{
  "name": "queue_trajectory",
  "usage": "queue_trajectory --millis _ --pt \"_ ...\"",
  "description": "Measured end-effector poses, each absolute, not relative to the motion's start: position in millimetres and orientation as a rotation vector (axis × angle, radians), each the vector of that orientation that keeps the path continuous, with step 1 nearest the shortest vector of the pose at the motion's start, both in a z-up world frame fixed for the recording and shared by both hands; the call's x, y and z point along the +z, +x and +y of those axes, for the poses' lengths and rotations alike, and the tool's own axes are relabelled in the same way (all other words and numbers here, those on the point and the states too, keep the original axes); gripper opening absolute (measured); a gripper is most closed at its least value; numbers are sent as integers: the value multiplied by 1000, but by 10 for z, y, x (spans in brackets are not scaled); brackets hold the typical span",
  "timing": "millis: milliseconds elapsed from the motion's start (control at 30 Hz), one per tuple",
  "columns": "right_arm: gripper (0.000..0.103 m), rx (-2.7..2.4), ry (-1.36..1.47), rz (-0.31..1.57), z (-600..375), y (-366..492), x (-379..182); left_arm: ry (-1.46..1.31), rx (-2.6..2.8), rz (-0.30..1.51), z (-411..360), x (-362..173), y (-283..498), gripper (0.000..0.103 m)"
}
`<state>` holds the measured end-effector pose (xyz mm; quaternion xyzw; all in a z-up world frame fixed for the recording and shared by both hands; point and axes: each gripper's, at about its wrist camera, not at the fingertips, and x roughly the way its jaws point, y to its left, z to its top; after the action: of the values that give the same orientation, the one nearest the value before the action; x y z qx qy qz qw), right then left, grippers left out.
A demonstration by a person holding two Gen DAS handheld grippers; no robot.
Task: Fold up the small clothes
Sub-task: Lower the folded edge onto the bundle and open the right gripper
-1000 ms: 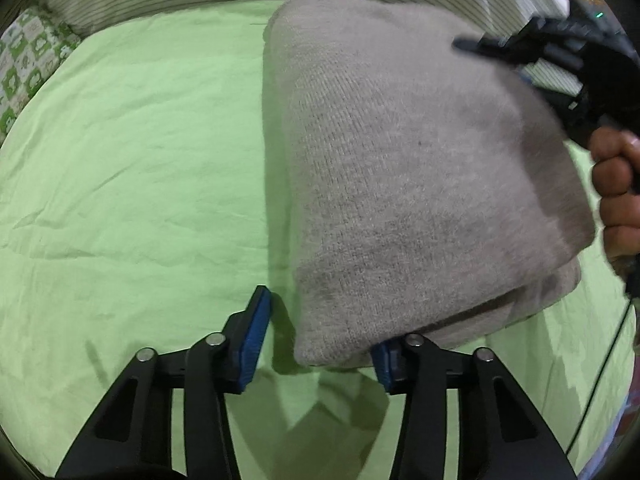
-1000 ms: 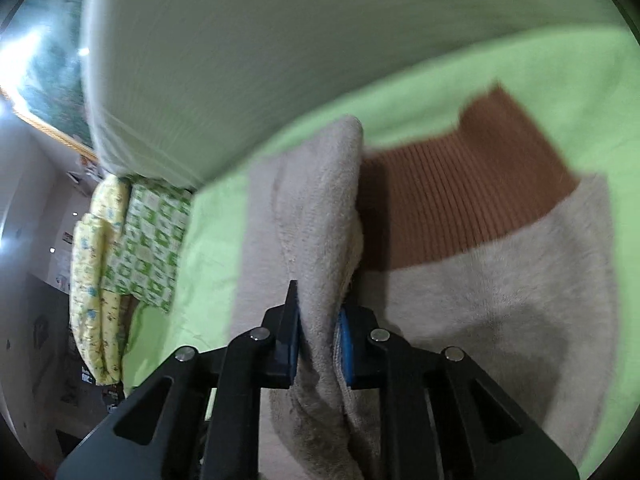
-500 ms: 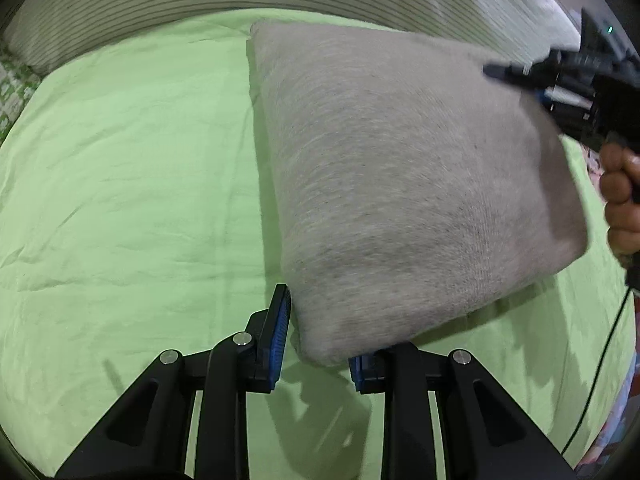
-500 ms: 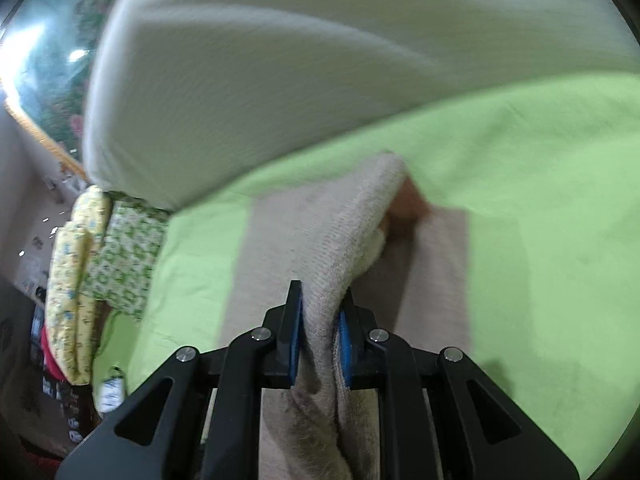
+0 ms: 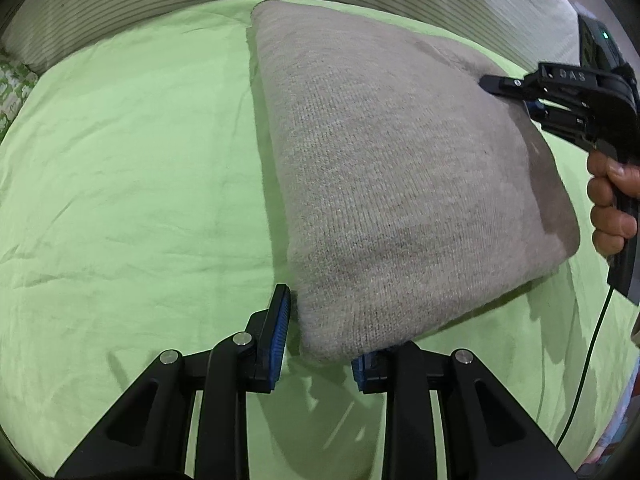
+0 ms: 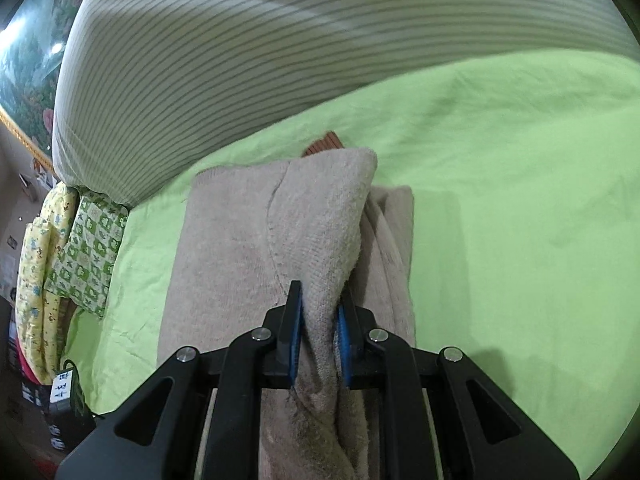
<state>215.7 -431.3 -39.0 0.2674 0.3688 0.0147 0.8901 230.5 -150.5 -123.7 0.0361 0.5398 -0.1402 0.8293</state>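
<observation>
A beige knit sweater [image 5: 400, 168] lies folded on the green bedsheet [image 5: 120, 168]. My left gripper [image 5: 320, 344] is open, its blue pads either side of the sweater's near corner, which rests over the right pad. My right gripper [image 6: 320, 320] is shut on a thick fold of the sweater [image 6: 320, 220] and holds it slightly raised; it also shows in the left wrist view [image 5: 560, 96] at the sweater's far right corner. A bit of brown ribbed trim [image 6: 324, 146] peeks out beyond the fold.
A striped pillow [image 6: 280, 48] runs along the far side of the bed. A green patterned cushion [image 6: 88, 248] and a yellow one [image 6: 36, 260] sit at the left. A green cable [image 5: 588, 344] trails from the right gripper.
The right gripper carried the sweater's fold over the brown part and lowered it. The sweater now lies flatter and smaller. The left gripper's pads have drawn closer together around the near corner.
</observation>
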Motion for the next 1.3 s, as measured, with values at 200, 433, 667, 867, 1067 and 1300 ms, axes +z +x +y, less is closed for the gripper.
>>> queue_trajectory --millis 200,433,667,867,1067,1300 --pt "19 13 483 834 -4261 2204 -562 98 -284 1147 -1554 -1261 2346 29" --pt "29 -8 712 731 -4473 1601 -410 61 -257 1154 -1504 -1224 2374 35" --pt "35 -6 728 756 -4224 953 -561 51 -248 1152 -1434 -1246 2100 37" --pt "36 -3 668 794 -4021 979 -681 72 -241 1156 -1498 -1202 2072 38" --pt "15 -24 524 875 -3859 1187 -738 88 -224 1158 -1578 -1277 2139 42" --pt "7 -16 520 738 -4150 952 -252 100 -265 1138 -1631 -1181 2140 28"
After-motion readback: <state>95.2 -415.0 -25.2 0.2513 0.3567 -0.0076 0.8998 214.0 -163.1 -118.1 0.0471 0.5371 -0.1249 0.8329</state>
